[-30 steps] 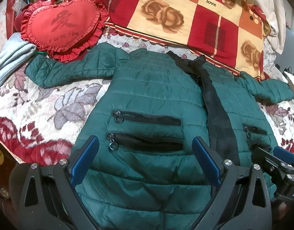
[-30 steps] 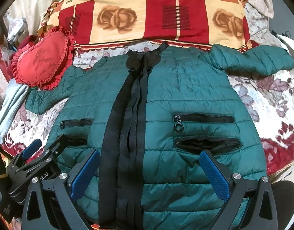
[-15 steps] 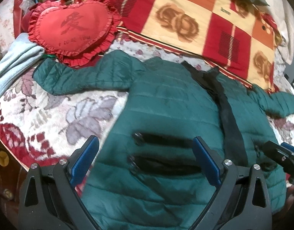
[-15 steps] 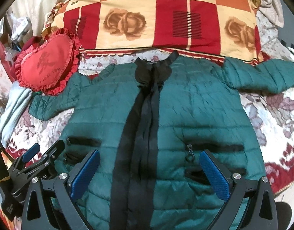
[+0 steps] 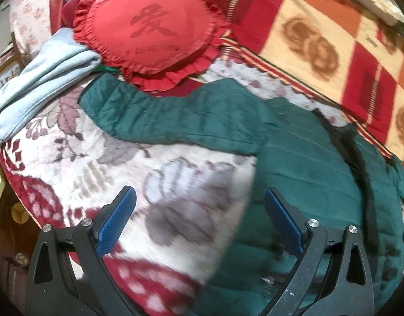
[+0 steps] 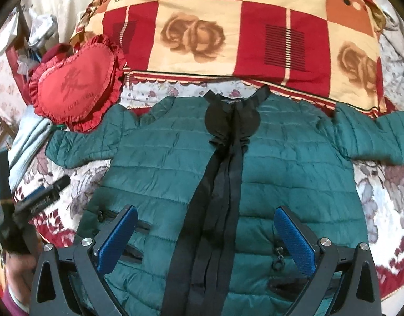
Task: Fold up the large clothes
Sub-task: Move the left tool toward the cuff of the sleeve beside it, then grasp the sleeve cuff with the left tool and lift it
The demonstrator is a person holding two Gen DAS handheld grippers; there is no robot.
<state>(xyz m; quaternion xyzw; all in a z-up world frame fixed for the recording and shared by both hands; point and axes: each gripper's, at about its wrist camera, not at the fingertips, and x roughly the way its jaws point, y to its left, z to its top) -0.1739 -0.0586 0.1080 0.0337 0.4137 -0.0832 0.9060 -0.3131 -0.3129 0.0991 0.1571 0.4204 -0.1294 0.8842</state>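
Note:
A dark green quilted jacket (image 6: pixel 294 173) lies face up and spread flat on a bed, with a black zip placket (image 6: pixel 217 200) down its middle and both sleeves out to the sides. My right gripper (image 6: pixel 206 231) is open and empty above the jacket's lower front. My left gripper (image 5: pixel 199 221) is open and empty over the bedspread beside the jacket's left edge; the jacket (image 5: pixel 307 179) fills the right of that view, and its left sleeve (image 5: pixel 160 121) stretches toward a red cushion. The left gripper also shows in the right wrist view (image 6: pixel 41 197), at the far left.
A red heart-shaped cushion (image 5: pixel 149 34) and a folded pale blue cloth (image 5: pixel 41 79) lie past the left sleeve. A red and cream checked quilt (image 6: pixel 241 31) lies behind the collar. The flowered bedspread (image 5: pixel 154 184) ends at the bed's left edge.
My left gripper has swung left, off the jacket's pockets to the bedspread near the left sleeve. My right gripper has moved forward up the jacket's front. The jacket has not moved.

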